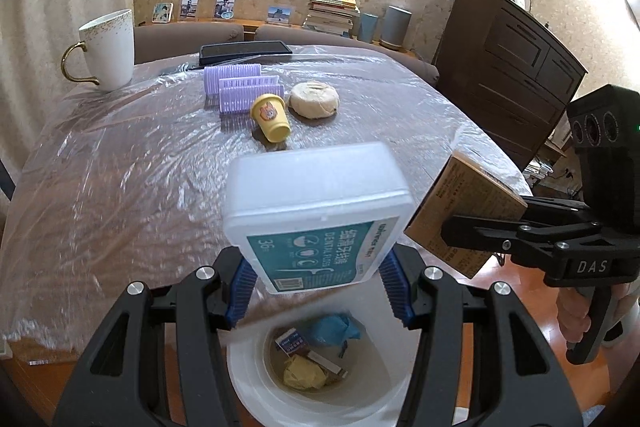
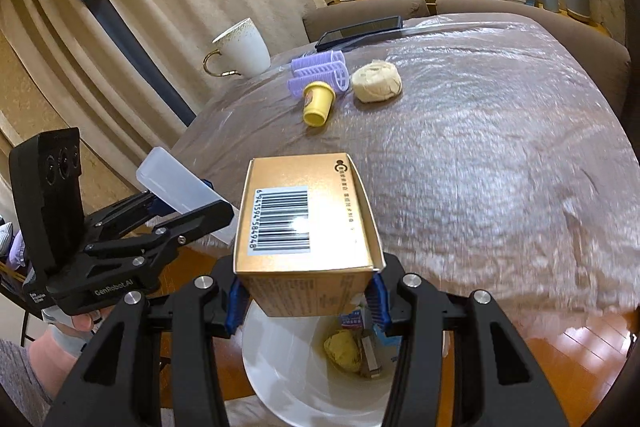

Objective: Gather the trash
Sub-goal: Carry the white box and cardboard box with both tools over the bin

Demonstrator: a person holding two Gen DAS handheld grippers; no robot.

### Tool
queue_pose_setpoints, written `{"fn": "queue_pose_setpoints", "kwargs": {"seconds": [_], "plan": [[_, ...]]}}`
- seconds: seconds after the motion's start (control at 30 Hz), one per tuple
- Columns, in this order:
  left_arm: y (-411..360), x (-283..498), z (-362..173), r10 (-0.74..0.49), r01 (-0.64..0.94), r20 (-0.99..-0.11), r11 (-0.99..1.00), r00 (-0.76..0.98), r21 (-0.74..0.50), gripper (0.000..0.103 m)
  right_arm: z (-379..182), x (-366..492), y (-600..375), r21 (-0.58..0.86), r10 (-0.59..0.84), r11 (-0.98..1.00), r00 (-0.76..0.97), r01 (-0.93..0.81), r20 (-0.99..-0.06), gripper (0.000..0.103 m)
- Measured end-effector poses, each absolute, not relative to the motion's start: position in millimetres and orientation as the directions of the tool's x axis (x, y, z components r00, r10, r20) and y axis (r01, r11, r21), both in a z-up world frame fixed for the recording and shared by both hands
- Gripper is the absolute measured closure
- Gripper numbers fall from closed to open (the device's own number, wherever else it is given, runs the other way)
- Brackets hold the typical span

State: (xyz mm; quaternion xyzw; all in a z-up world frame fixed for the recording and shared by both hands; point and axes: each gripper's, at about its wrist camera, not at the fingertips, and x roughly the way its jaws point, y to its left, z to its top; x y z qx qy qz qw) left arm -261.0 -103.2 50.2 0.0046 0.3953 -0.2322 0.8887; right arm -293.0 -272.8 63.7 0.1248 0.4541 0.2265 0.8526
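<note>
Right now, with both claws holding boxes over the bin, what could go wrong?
1. The left claw pinches only the bottom of the dental floss box, which leans toward the table. It may tip out and miss the trash bin.
2. The right claw holds the brown carton close to the floss box. Dropping both together, they might bump.
3. The bin opening looks narrow, so the carton could catch its rim.

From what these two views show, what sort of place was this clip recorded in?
Most likely a home living or dining room: a plastic-covered table backed by a sofa, framed photos and stacked books on a ledge, and a dark wooden dresser by the wallpapered wall.
</note>
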Motion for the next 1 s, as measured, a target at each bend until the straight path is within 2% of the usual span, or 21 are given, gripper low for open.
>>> {"fn": "queue_pose_setpoints", "kwargs": {"seconds": [0.7, 1.0], "plan": [[-116.1, -310.1, 28.8, -0.421, 0.423, -0.745, 0.883, 0.518, -0.204, 0.047, 45.0, -351.4, -279.7, 0.395, 0.487, 0.872, 0.425, -0.29, -0.763, 0.056], [-121.5, -320.3, 11.5, -0.371, 0.401, -0.783, 0.9, 0.499, -0.17, 0.047, 28.9, -363.6, -278.3, 0.347, 0.452, 0.885, 0.395, -0.311, -0.8, 0.056]]}}
